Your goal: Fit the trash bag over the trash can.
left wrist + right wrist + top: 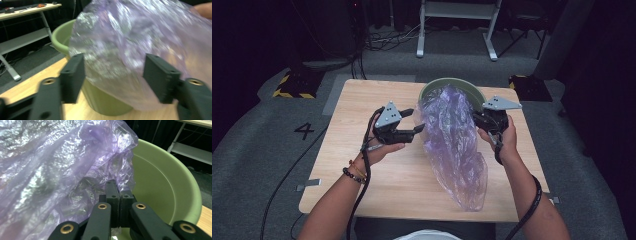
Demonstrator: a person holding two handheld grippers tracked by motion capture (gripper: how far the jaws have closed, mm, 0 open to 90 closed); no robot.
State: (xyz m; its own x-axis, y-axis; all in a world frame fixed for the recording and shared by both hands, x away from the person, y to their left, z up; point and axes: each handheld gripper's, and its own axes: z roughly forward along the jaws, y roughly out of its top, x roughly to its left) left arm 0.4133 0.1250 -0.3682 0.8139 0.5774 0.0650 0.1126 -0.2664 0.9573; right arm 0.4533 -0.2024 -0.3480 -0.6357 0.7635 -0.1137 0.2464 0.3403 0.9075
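Left hand (374, 149): comes in from the bottom left of the high view, beaded bands on the wrist, holding its gripper over the left half of the table.
Left gripper (416, 120): jaws point right, toward the bag. In the left gripper view they stand wide apart, with the bag ahead of them and showing in the gap; the pads press on nothing. Whether a tip brushes the film I cannot tell.
Cable (362, 200): black, trails from the left gripper down along the forearm.
Table (362, 100): light wood, on grey carpet.
Bag (452, 145): thin clear purple plastic, crumpled. Its upper end rises over the bowl's mouth between the two grippers; the rest runs down the middle of the table toward the near edge and lies there.
Bowl (439, 84): pale green, at the far middle of the table, partly hidden by the bag. In the right gripper view its inner wall (160, 185) is bare to the right of the bag.
Right gripper (477, 118): at the bag's right edge, beside the bowl's rim. Its jaws are pressed together, pinching a fold of the bag (62, 170).
Right hand (504, 137): grips that gripper from the near side, strap at the wrist.
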